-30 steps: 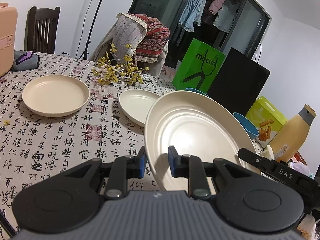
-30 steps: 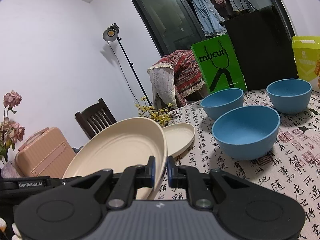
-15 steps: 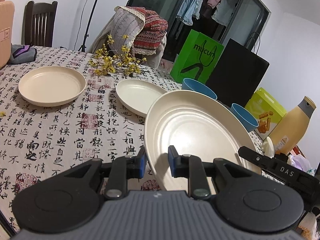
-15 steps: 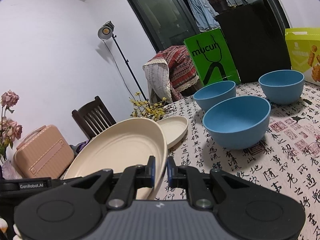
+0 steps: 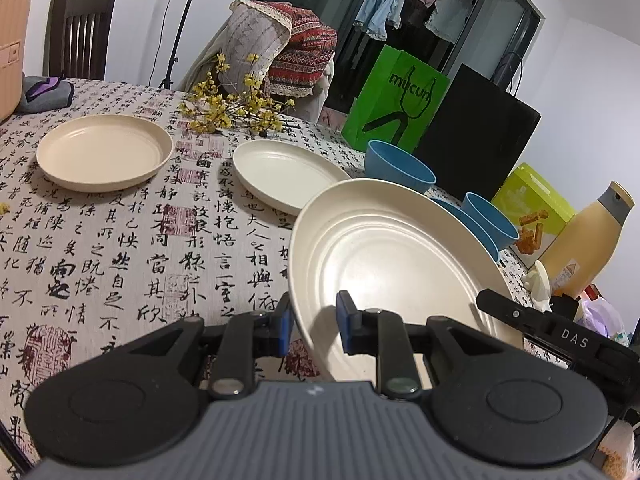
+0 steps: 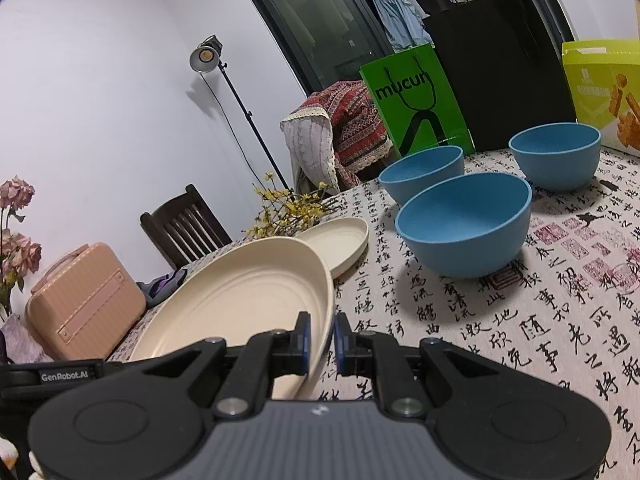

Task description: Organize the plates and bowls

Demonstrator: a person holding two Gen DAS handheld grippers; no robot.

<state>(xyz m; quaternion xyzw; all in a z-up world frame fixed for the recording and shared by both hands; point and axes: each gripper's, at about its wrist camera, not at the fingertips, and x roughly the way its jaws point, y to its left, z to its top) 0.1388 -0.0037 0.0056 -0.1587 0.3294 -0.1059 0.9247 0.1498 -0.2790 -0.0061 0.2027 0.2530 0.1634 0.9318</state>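
Both grippers have hold of the same big cream plate (image 5: 396, 256): the left gripper (image 5: 311, 322) pinches its near rim from one side and the right gripper (image 6: 320, 340) has its jaws clamped tight on the opposite edge, so the plate sits tilted above the tablecloth (image 5: 120, 248). Ahead of the left jaws two more cream plates (image 5: 102, 152) lie flat, and beyond the right jaws sit three blue bowls (image 6: 466, 222), all well apart from the held plate.

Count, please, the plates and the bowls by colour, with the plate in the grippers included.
Cream plates: 3 (held plate, middle plate, far plate)
Blue bowls: 3 (near bowl, back bowl, right bowl)
Total: 6
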